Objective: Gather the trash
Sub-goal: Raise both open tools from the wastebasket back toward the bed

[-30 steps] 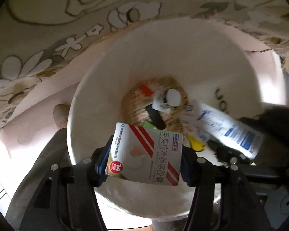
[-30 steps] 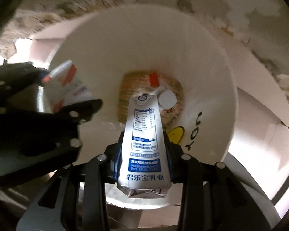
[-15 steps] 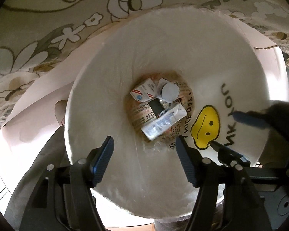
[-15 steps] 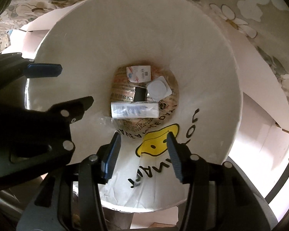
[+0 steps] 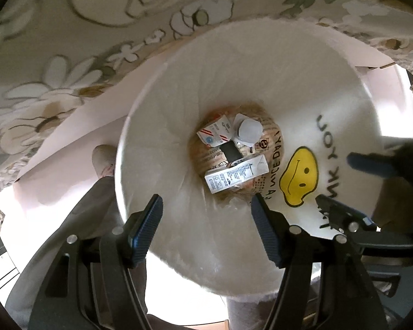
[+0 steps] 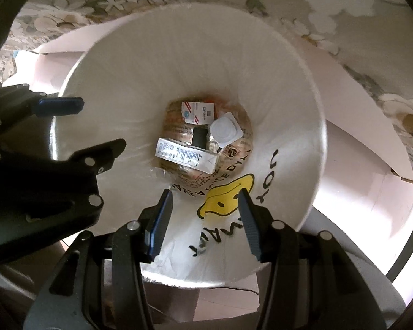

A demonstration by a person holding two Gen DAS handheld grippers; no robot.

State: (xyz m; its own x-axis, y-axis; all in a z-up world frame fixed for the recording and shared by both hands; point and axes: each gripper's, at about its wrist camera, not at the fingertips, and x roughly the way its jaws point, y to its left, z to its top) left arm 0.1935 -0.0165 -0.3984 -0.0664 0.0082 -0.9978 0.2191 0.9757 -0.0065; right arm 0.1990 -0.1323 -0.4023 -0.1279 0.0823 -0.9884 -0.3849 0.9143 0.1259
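Straight below both of your grippers, at the bottom of the white bag (image 5: 165, 143), lie the milk carton (image 5: 236, 174) and the small medicine box (image 5: 214, 133). The left gripper (image 5: 206, 229) and right gripper (image 6: 203, 220) both stand apart and empty. The carton's long axis runs crosswise to both. Only the right view shows the left gripper's side.

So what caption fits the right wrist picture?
Open right gripper above the bin bag, milk carton lying at the bottom.
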